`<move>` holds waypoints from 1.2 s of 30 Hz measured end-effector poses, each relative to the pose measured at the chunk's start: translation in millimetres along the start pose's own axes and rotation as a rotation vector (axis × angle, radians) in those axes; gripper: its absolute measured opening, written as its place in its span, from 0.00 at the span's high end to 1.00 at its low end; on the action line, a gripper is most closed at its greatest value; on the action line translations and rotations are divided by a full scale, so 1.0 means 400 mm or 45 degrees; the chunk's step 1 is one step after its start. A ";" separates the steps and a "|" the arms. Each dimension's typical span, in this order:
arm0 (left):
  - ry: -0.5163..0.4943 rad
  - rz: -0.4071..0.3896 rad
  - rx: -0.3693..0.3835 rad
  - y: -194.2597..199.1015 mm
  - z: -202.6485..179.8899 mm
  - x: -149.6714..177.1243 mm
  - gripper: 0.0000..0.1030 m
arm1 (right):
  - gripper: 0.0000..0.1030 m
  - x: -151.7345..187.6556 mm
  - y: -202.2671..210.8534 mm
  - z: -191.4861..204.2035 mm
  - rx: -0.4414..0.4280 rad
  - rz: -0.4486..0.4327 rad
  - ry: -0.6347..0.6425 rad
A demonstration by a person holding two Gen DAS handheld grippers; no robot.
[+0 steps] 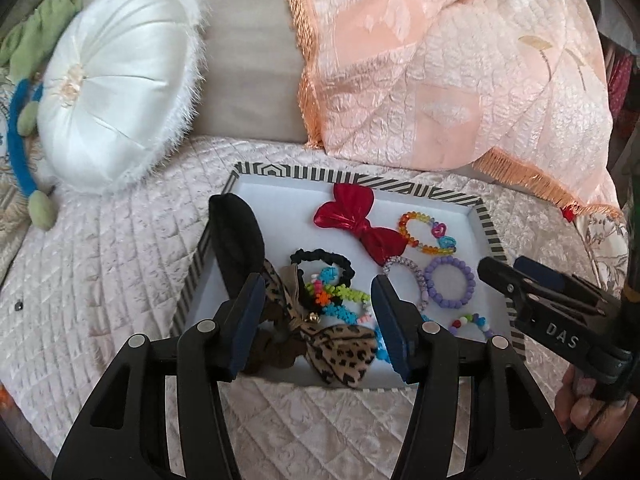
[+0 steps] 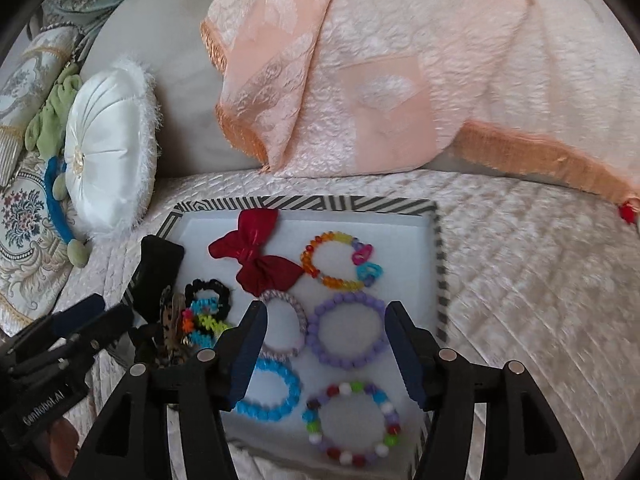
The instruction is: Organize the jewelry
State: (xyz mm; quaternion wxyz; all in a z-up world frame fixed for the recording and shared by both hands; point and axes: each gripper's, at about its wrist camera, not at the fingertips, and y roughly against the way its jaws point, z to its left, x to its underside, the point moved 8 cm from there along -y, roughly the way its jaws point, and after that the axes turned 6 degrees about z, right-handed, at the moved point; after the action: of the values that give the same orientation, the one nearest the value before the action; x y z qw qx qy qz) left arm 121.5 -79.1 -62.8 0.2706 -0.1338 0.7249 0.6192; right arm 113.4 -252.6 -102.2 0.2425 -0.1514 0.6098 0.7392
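Both claws open and empty, the left gripper (image 1: 318,322) hovers over the leopard bow (image 1: 340,354) in the striped tray (image 1: 400,186), seemingly sorting, the right gripper (image 2: 326,350) above the purple bracelet (image 2: 347,333); next, a careful pinch.

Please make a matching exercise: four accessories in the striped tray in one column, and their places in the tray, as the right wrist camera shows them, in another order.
Things:
1. shiny red fabric bow
2. lilac round-bead bracelet
3. light blue bead bracelet
4. black fabric scrunchie

Places in the black-and-white striped tray:
A. near edge, left of the mixed-colour bracelet
B. far side, towards the cushions
C. left side, by the pile of bright elastics
D. middle, below the rainbow bracelet

Pairs: 1-B, 2-D, 3-A, 4-C
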 end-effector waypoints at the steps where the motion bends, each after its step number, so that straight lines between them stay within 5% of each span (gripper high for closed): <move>1: 0.000 -0.011 -0.003 0.010 -0.001 0.004 0.46 | 0.43 0.007 0.014 0.000 -0.003 -0.012 -0.009; 22: -0.043 -0.230 -0.031 0.275 -0.046 0.022 0.46 | 0.33 0.075 0.305 0.114 0.053 -0.242 0.108; 36: -0.025 -0.284 -0.063 0.357 -0.023 0.029 0.46 | 0.29 0.110 0.350 0.138 0.059 -0.271 0.085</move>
State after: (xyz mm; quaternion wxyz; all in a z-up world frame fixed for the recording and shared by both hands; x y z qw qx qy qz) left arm 34.5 -58.2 49.5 0.3415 -0.2141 0.6874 0.6042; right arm 4.6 -210.7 2.4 0.3026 -0.2341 0.6149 0.6896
